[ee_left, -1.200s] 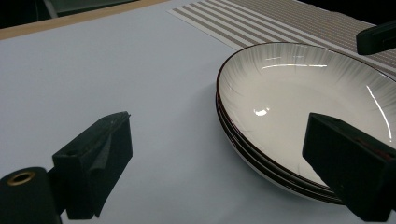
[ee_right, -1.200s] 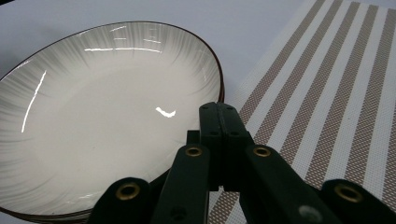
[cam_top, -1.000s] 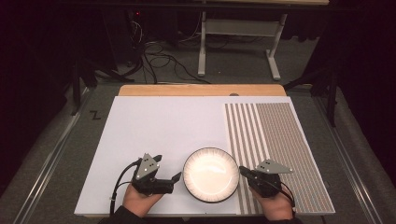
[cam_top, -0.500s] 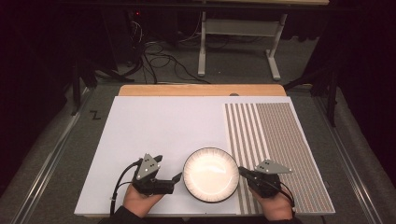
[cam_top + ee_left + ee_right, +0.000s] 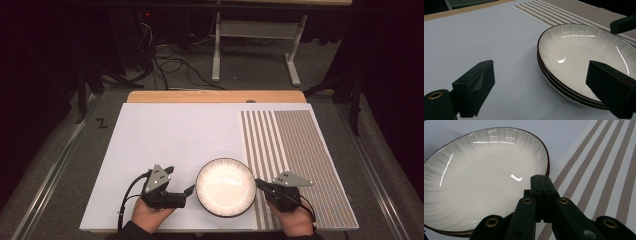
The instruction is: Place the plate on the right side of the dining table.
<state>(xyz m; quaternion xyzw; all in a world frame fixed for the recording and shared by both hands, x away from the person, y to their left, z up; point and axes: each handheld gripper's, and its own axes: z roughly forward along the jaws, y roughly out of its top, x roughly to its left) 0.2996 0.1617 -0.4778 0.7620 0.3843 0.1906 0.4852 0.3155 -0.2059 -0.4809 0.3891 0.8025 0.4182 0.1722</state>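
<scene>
Stack of white plates [image 5: 226,186] near the front edge of the white surface [image 5: 175,135], count hard to tell, lower rims mostly hidden, left tongs [image 5: 190,190] spread just beside it, right tongs [image 5: 260,184] pressed together at its rim, empty, both hands cut off below.

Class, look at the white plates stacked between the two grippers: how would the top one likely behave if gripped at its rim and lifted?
The top plate looks glazed and glossy, so the fingers may slip on it. It seems rigid and probably breakable if dropped. Nested in the plates below, it might drag them or slide sideways.
</scene>
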